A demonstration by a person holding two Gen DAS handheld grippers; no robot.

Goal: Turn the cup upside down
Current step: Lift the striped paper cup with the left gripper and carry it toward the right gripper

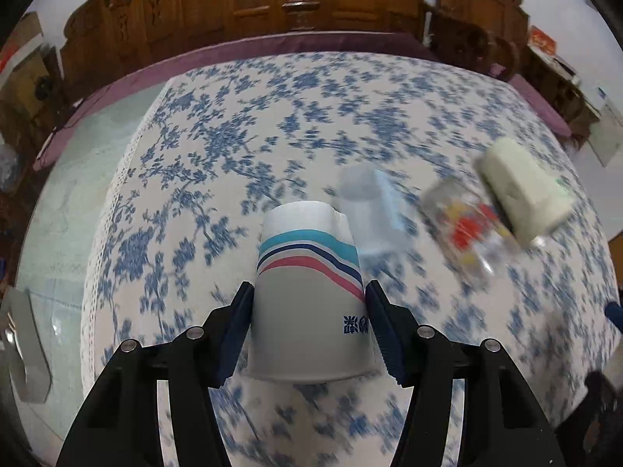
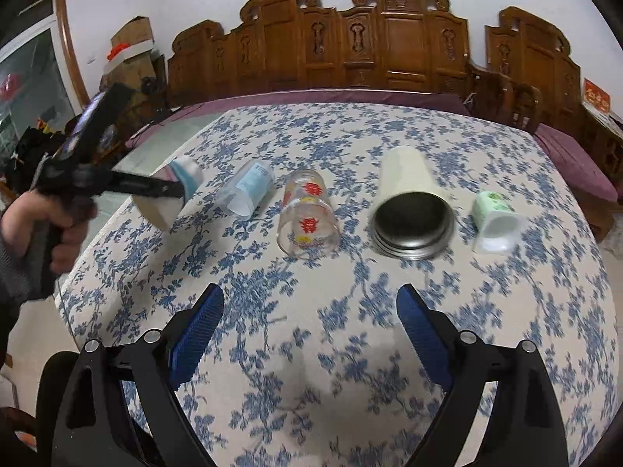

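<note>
**Paper cup held aloft in the left claw**

The left gripper [image 1: 309, 311] pinches the paper cup [image 1: 307, 295] by its sides. The cup is off the tablecloth [image 1: 233, 136], above the table's left edge. Its long axis runs forward along the fingers, base away and rim toward the camera. The right gripper [image 2: 309, 334] hangs spread and empty, well apart from the cup, near the tumbler [image 2: 410, 198] and glass [image 2: 307, 214].
</note>
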